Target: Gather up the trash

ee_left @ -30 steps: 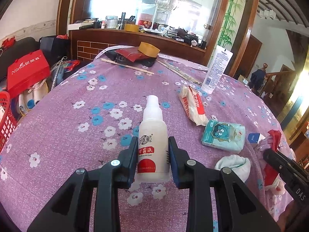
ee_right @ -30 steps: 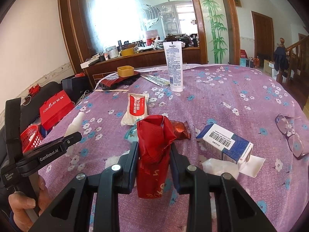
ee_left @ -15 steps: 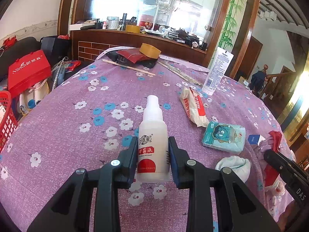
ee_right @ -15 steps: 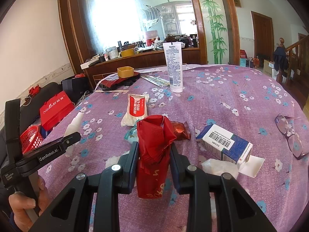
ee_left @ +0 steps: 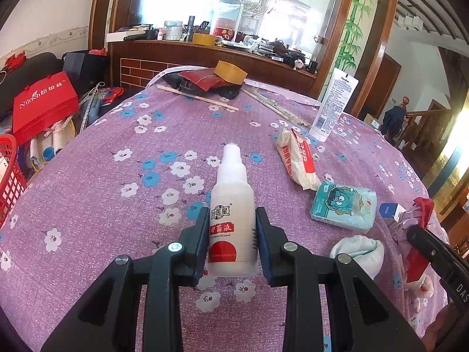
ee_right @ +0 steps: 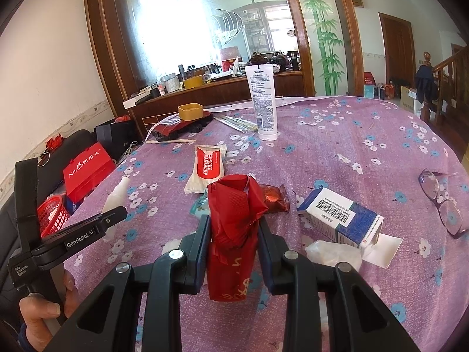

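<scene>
Starting on the left, the left tool (ee_left: 231, 242) is closed on a small white spray bottle (ee_left: 233, 220), its pads pressing the labelled body low down while the capped neck points away over the worktop (ee_left: 88, 205). Such a bottle looks like light, stiff plastic with a smooth, rather slippery skin, so the flat label band where it is held now seems the safest place; the narrow neck would likely roll or slide out. Whether its base touches the purple flowered cloth I cannot tell.

Further right on the cloth lie a red-and-white sachet (ee_left: 296, 158), a teal tissue pack (ee_left: 343, 205) and a crumpled white wad (ee_left: 359, 252), all just beside that tool and apart from it.

On the right, the right tool (ee_right: 233, 249) is clamped on a crumpled red wrapper (ee_right: 234, 220), which stands up between the pads and hangs below them. It is probably very light, soft and crinkly, giving under pressure, so a pinch across the bunched middle should hold it best. Beyond it a dark red candy wrapper (ee_right: 274, 198) and a blue-and-white carton (ee_right: 340, 220) lie near on the cloth, with a pair of glasses (ee_right: 439, 199) well apart at the far right.
</scene>
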The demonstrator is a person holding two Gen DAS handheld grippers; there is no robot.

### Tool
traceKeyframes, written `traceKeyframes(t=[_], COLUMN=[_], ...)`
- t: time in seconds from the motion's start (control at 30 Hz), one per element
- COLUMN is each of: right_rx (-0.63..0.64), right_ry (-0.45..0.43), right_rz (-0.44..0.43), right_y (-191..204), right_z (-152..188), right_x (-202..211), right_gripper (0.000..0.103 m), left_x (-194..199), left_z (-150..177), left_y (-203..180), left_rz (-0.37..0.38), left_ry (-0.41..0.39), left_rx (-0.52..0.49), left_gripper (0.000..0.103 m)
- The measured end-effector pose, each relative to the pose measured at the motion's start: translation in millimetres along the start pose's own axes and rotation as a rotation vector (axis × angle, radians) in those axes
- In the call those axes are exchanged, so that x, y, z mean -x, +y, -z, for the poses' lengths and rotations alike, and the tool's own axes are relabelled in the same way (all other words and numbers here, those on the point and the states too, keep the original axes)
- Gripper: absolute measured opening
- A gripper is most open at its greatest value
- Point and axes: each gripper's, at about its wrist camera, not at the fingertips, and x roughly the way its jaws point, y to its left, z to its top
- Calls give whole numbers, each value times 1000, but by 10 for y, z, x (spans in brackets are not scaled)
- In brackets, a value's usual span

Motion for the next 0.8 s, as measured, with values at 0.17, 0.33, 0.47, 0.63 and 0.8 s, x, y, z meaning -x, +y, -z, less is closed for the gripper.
traceKeyframes(t=[0.17, 0.33, 0.47, 0.63, 0.8], right_rx=[3, 42, 38, 7, 30], right_ry=[14, -15, -14, -9, 2], right_rz=[10, 92, 98, 46, -7], right_y=[-4, 8, 11, 124, 366], right_z=[6, -4, 14, 150, 345], right_x=[-46, -44, -4, 208, 448], right_gripper=[33, 33, 33, 33, 33], left_x=[34, 192, 360, 609, 763], left_z=[11, 102, 248, 417, 578], left_y=[-44, -62, -17, 92, 85], left_rz=[-12, -13, -17, -9, 4], left_ry=[-8, 7, 24, 23, 25], left_rx=[-16, -54, -92, -107, -132], left_gripper=[29, 29, 29, 29, 29])
